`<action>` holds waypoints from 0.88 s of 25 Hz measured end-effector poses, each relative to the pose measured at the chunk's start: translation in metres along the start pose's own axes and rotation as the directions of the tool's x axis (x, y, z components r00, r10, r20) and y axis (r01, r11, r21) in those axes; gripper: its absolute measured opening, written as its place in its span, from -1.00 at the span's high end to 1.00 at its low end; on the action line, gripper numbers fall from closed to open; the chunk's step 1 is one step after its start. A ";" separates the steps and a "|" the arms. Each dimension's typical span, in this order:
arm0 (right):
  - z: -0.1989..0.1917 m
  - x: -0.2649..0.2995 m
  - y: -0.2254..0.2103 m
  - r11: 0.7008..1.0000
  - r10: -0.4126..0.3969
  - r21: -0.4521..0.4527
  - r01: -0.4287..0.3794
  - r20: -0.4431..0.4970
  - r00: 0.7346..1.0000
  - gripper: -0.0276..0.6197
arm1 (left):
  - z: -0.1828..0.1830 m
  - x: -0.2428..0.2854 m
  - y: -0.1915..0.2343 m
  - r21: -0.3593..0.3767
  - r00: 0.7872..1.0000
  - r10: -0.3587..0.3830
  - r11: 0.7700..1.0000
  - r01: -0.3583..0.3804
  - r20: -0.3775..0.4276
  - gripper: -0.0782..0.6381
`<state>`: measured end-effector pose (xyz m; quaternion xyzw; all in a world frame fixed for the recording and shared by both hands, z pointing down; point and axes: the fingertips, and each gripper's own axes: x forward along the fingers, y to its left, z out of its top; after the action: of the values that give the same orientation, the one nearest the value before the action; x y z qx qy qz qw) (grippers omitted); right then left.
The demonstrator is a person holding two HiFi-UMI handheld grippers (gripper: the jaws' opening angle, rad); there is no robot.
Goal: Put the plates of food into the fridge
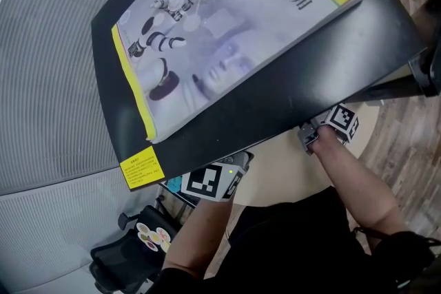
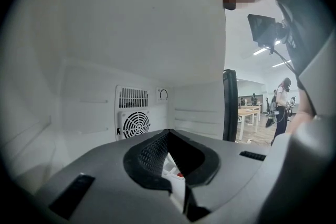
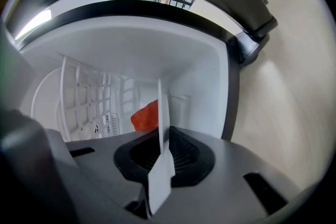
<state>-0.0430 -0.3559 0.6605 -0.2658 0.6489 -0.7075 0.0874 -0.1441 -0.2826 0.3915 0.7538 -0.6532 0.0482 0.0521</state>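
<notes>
The fridge (image 1: 275, 100) has a glossy black top that catches the light; inside, its walls are smooth white plastic with a soft sheen. The book (image 1: 234, 31) lying on top has a shiny paper cover. The right gripper (image 3: 164, 136) is matt grey plastic, its fingers (image 3: 182, 149) faced with black ribbed pads. The plate (image 3: 160, 110) is smooth, white and dull. The floor (image 1: 406, 141) looks like wood.

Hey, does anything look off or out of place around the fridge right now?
Only the book lying flat on top of the black fridge, an unusual spot for it. Inside, the plate in the right hand-held gripper carries its red food, and nothing looks spilled.
</notes>
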 end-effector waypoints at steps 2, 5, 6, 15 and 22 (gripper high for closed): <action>0.001 -0.001 0.001 1.000 -0.008 -0.029 0.008 -0.002 1.000 0.83 | 0.002 0.000 -0.002 0.003 1.000 -0.001 1.000 0.001 0.002 0.78; 0.005 -0.001 -0.001 0.999 -0.022 -0.044 0.022 0.003 1.000 0.83 | 0.008 0.000 -0.005 0.015 1.000 -0.011 1.000 0.011 0.013 0.78; 0.004 0.000 0.000 0.999 -0.028 -0.046 0.028 0.003 1.000 0.83 | 0.011 0.000 -0.006 0.020 1.000 -0.013 1.000 0.013 0.016 0.78; 0.016 -0.003 0.002 0.961 -0.143 -0.239 0.136 -0.011 0.990 0.83 | 0.021 -0.008 -0.015 0.036 0.999 -0.029 0.999 0.028 0.028 0.78; 0.023 -0.007 -0.004 0.751 -0.314 -0.605 0.267 0.029 0.949 0.70 | 0.028 -0.015 -0.020 0.052 0.999 -0.038 0.998 0.037 0.029 0.78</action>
<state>-0.0250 -0.3723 0.6627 -0.3507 0.7930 -0.4790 -0.1365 -0.1263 -0.2695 0.3611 0.7677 -0.6382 0.0528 0.0239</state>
